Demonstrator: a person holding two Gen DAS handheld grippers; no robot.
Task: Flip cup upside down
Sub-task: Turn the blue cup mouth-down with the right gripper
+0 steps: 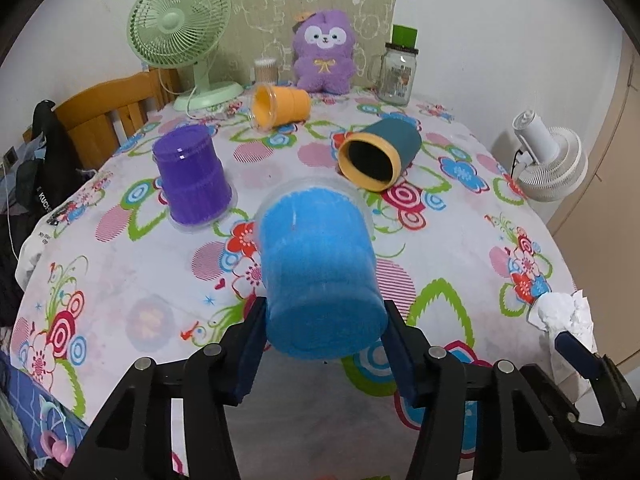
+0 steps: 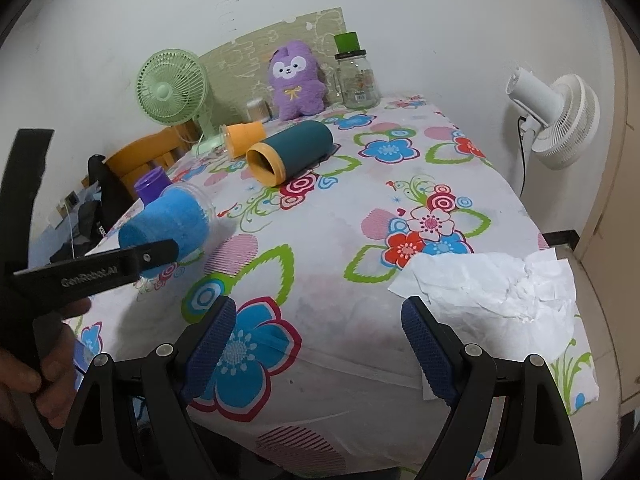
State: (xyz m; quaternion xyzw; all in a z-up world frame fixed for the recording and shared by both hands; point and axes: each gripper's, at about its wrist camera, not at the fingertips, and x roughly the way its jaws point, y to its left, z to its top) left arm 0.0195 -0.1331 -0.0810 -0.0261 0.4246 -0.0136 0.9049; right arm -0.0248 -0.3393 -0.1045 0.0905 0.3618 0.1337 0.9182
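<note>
My left gripper [image 1: 325, 320] is shut on a blue cup [image 1: 320, 268] near its closed base. The cup is tilted, with its mouth pointing away and down toward the flowered tablecloth [image 1: 120, 280]. The right wrist view shows the same blue cup [image 2: 168, 224] held just above the table's left side. A purple cup [image 1: 192, 180] stands upside down at the left. An orange cup [image 1: 280, 106] and a teal cup with a yellow rim [image 1: 380, 154] lie on their sides farther back. My right gripper [image 2: 320, 344] is open and empty above the table's near edge.
A green desk fan [image 1: 180, 32], a purple plush toy [image 1: 324, 54] and a glass jar with a green lid [image 1: 398, 68] stand along the back. Crumpled white tissue [image 2: 492, 284] lies at the near right. A white fan [image 2: 560, 120] stands off the table's right edge.
</note>
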